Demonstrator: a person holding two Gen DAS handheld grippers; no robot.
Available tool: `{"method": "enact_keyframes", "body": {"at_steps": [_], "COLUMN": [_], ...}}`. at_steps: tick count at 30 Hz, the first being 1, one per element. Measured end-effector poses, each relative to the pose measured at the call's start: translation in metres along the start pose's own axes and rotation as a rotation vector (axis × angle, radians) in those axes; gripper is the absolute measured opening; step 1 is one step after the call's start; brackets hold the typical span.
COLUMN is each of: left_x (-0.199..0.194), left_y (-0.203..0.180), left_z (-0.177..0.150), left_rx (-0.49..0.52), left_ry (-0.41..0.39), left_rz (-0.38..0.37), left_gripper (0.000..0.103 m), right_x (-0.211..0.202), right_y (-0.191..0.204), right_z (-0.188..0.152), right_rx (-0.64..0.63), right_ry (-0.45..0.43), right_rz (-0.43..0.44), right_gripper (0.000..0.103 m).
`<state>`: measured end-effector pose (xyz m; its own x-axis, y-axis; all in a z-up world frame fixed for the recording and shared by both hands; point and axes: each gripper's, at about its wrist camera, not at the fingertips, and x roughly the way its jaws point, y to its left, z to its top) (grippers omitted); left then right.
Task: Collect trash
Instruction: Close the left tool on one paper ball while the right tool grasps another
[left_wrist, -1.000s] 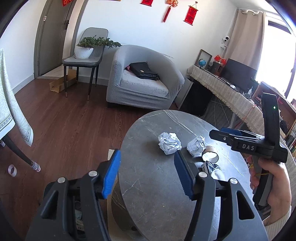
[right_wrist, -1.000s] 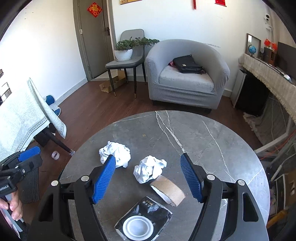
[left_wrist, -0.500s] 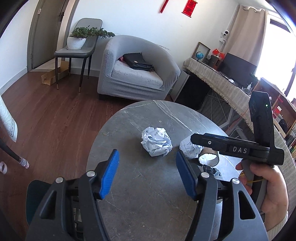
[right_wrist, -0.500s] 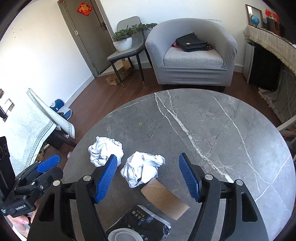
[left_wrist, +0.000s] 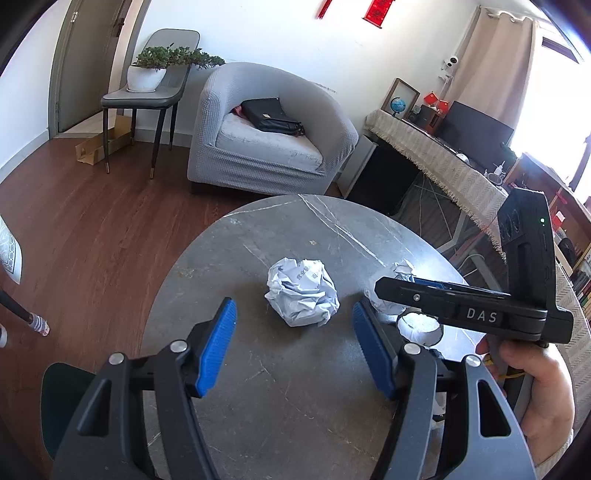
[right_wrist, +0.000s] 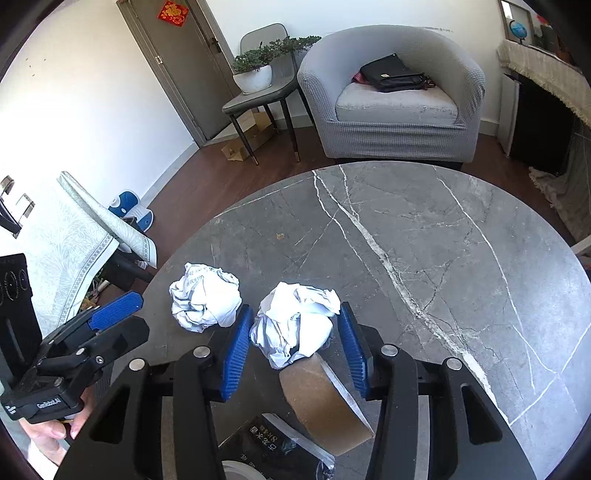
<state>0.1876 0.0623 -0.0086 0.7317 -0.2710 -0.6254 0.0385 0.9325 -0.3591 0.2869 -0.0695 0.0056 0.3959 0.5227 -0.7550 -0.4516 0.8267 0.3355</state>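
Observation:
Two crumpled white paper balls lie on the round grey marble table (right_wrist: 424, 229). In the right wrist view my right gripper (right_wrist: 295, 306) straddles the right ball (right_wrist: 295, 332). Its jaws are closing and the blue pads (right_wrist: 238, 339) are just at the ball's sides. The ball still rests on the table. In the left wrist view my left gripper (left_wrist: 293, 303) is open, and the left ball (left_wrist: 301, 291) lies just ahead of its tips, untouched. The right gripper (left_wrist: 384, 290) shows from the side there, and the left gripper (right_wrist: 122, 323) shows at the right view's lower left.
A brown tape roll (right_wrist: 321, 402) and a black packet (right_wrist: 266, 446) lie close under the right gripper. Beyond the table stand a grey armchair (left_wrist: 266, 147) and a chair with a potted plant (left_wrist: 147, 74). A cloth-covered table (right_wrist: 55, 251) is at the left.
Both grippers have come lower and closer to the table. The right jaws have narrowed around the right paper ball. The left gripper has drawn up to the left ball.

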Motion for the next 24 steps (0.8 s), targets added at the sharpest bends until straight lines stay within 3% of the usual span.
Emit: {"method": "enact_keyframes", "body": {"at_steps": [13,19,22,24], "left_x": [0.033,0.044,0.047,0.046], "left_y": [-0.018,-0.018,-0.017,-0.017], "left_z": [0.006,0.009,0.010,0.009], "left_rx": [0.060,0.041,0.033,0.052], "left_ry": [0.049,0.076,0.090,0.096], "left_rz": [0.088,0.146,0.166,0.164], "left_gripper": [0.070,0.070,0.066,0.057], "right_x": [-0.018,-0.019,-0.021,-0.022], "right_y": [-0.004,-0.006,-0.005,-0.004], "right_z": [0.003,0.005,0.004,0.004], "right_rx": [0.034,0.041,0.041,0.036], "right_ry": [-0.060,-0.065,-0.070,-0.070], "right_rz": [0.065,0.065,0.065,0.066], "right_gripper": [0.047,0.047,0.047,0.047]}}
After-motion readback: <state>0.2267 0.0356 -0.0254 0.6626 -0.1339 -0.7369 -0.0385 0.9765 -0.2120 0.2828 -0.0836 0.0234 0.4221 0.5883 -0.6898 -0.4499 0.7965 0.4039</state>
